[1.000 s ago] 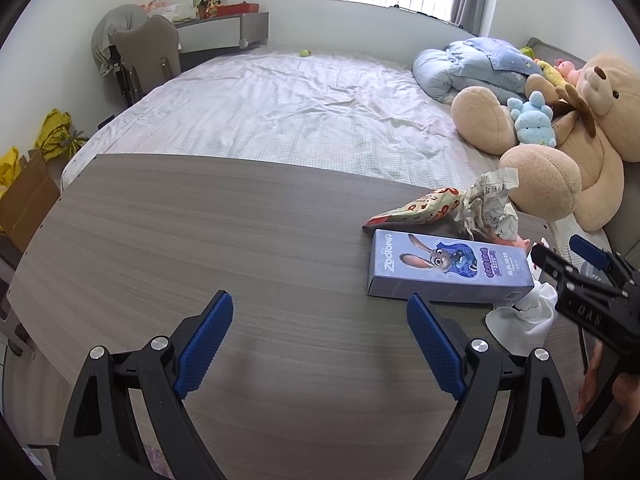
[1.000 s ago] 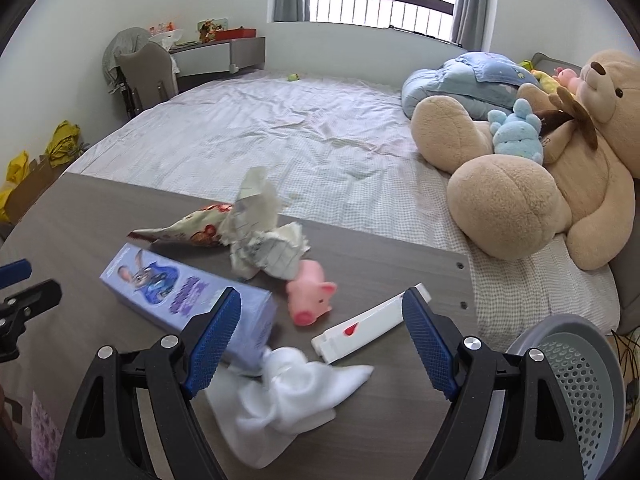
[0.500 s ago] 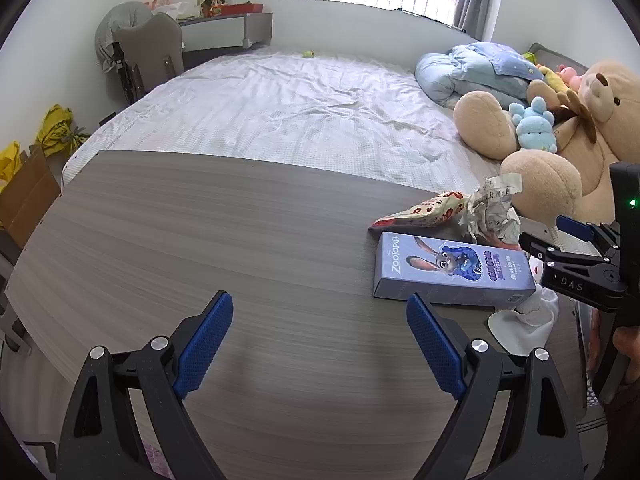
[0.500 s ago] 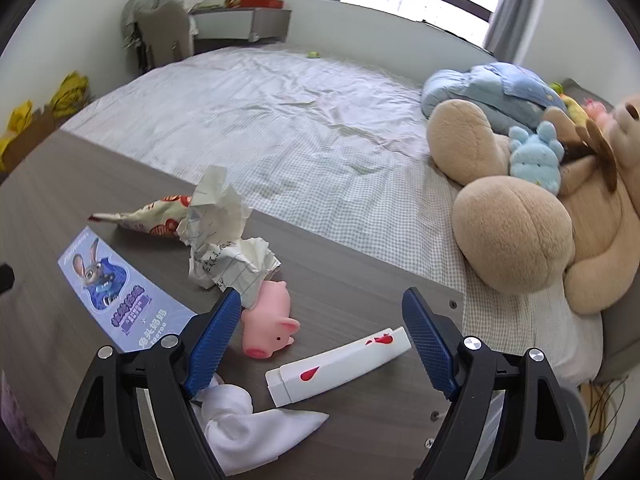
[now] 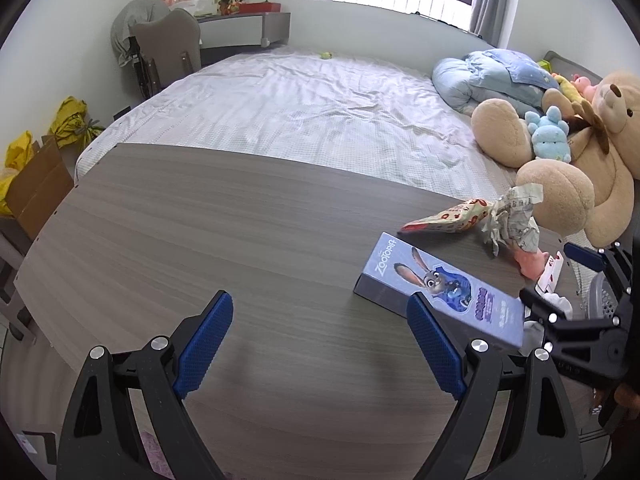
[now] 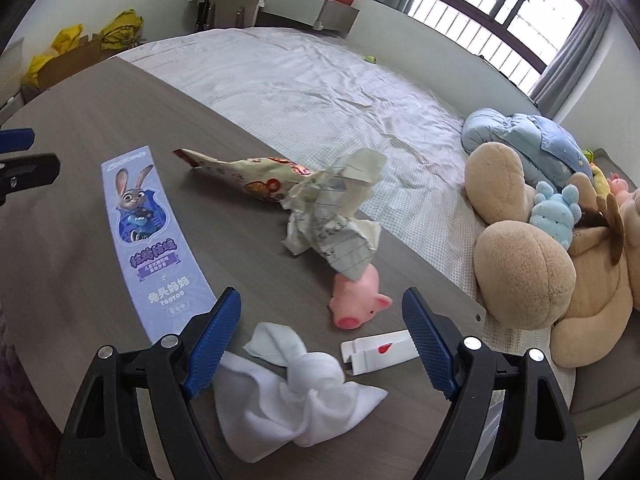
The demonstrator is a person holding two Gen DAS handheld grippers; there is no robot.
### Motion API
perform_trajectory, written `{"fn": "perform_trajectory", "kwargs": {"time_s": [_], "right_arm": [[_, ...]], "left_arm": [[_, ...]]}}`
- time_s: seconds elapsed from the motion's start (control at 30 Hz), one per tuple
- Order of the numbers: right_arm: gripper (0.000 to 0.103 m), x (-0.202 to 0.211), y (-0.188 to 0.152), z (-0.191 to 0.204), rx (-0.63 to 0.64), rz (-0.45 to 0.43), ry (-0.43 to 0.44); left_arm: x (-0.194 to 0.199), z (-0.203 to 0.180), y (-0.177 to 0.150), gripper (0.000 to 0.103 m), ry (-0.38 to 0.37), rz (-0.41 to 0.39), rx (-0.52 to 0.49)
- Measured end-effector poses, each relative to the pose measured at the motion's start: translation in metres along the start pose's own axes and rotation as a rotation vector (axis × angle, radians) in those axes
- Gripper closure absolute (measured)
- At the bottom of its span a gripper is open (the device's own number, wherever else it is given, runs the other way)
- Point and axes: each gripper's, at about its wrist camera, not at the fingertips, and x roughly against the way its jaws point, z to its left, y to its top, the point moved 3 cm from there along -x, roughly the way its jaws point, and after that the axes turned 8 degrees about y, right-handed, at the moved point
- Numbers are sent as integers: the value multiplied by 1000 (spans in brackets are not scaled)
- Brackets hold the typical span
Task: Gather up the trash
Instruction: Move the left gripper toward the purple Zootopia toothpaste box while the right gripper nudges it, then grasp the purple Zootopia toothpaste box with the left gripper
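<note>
On the grey wooden table (image 5: pixel 200 240) lie a crumpled paper (image 6: pixel 336 216), a snack wrapper (image 6: pixel 248 174), a blue Zootopia box (image 6: pixel 148 236), a pink pig toy (image 6: pixel 356 300), a white cloth (image 6: pixel 296 384) and a white carton with a red mark (image 6: pixel 378 350). My right gripper (image 6: pixel 320 344) is open above the cloth and the carton. My left gripper (image 5: pixel 318 344) is open and empty over bare table, left of the box (image 5: pixel 440 288). The paper (image 5: pixel 512 216) and the wrapper (image 5: pixel 448 218) show at the right.
A bed (image 5: pixel 320 112) lies beyond the table, with a large teddy bear (image 5: pixel 580 168) and a blue pillow (image 5: pixel 492 76). A grey mesh basket (image 5: pixel 600 300) shows past the table's right edge. A chair (image 5: pixel 168 52) and yellow bags (image 5: pixel 72 124) stand at the left.
My right gripper has risen and swung left, now looking down on the cloth, pig and carton; the basket left its view. My left gripper has shifted a little toward the box.
</note>
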Motion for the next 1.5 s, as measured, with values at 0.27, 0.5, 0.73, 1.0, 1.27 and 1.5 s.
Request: {"fn": "perform_trajectory", "kwargs": {"time_s": [0.27, 0.5, 0.73, 1.0, 1.27, 1.5], "right_arm": [[24, 9, 2, 46, 18, -12, 96], [24, 17, -10, 88, -44, -21, 246], [24, 36, -35, 64, -232, -56, 241], [24, 65, -71, 16, -433, -103, 173], [24, 76, -102, -14, -566, -122, 125], [24, 76, -104, -19, -595, -131, 129]], "left_arm": [[3, 19, -2, 16, 25, -6, 25], [12, 29, -2, 16, 44, -16, 43], [11, 10, -7, 16, 23, 10, 11], [-5, -27, -16, 16, -9, 67, -37], [-23, -53, -19, 17, -4, 91, -73], [-34, -60, -22, 36, -5, 123, -83]]}}
